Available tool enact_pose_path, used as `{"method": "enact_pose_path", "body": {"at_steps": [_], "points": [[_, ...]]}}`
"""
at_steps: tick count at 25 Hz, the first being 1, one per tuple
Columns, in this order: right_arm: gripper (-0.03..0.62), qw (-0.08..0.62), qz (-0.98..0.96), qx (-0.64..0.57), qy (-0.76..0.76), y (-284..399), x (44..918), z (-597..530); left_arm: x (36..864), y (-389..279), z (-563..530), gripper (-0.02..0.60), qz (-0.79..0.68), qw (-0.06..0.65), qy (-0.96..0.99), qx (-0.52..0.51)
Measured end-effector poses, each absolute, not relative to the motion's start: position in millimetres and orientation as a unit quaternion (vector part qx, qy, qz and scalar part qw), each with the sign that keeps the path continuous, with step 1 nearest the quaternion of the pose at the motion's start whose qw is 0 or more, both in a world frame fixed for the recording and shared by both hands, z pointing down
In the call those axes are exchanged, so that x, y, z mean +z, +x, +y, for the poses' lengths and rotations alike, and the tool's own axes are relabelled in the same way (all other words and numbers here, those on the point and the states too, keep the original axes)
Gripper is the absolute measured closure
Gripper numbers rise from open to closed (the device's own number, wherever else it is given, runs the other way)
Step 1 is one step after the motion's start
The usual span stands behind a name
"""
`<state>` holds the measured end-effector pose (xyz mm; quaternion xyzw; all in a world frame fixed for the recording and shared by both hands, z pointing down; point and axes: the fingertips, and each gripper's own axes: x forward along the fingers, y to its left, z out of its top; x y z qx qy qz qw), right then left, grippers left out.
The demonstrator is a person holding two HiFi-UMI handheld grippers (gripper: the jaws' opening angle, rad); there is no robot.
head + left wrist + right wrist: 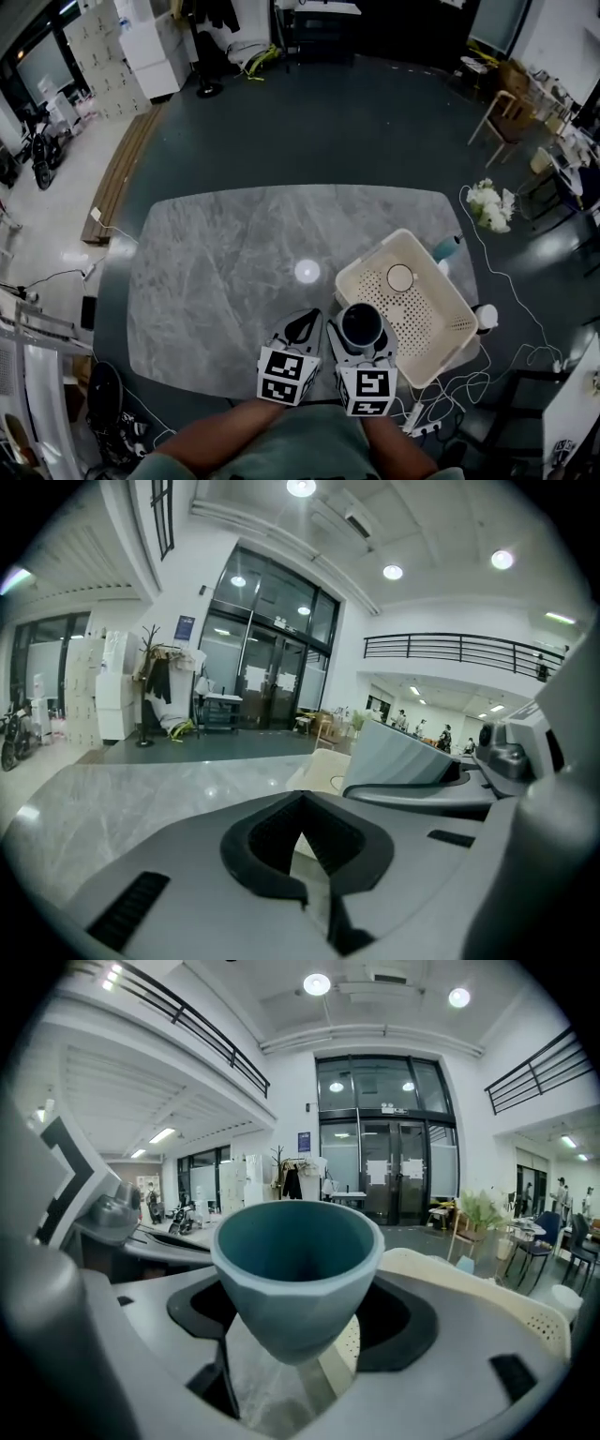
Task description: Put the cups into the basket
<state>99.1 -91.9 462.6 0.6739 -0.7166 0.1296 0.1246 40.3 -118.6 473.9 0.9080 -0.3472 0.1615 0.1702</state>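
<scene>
- Teal cup (295, 1260) is upright with its mouth up, clamped low on its body in my right gripper (300, 1321) jaws.
- It's held at the basket's (371, 255) near-left rim, above the bench (216, 281).
- Left gripper (314, 892) jaws are pressed together and empty.
- Both grippers are side by side near my body, pointing forward.

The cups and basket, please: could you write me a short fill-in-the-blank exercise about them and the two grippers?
The teal cup is clamped by the ____.
The left gripper is shut and holds ____.
Inside the basket lies one ____ cup.
Missing words: right gripper; nothing; white.
</scene>
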Motion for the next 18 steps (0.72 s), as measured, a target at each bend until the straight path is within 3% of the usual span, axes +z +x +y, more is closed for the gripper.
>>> {"method": "enact_pose_path", "body": {"at_steps": [18], "points": [[0.233, 0.106, -0.620, 0.137, 0.766, 240.4, 450.8, -59.9, 439.1, 171.9, -107.9, 0.574, -0.250, 0.139, 0.946, 0.150]]}}
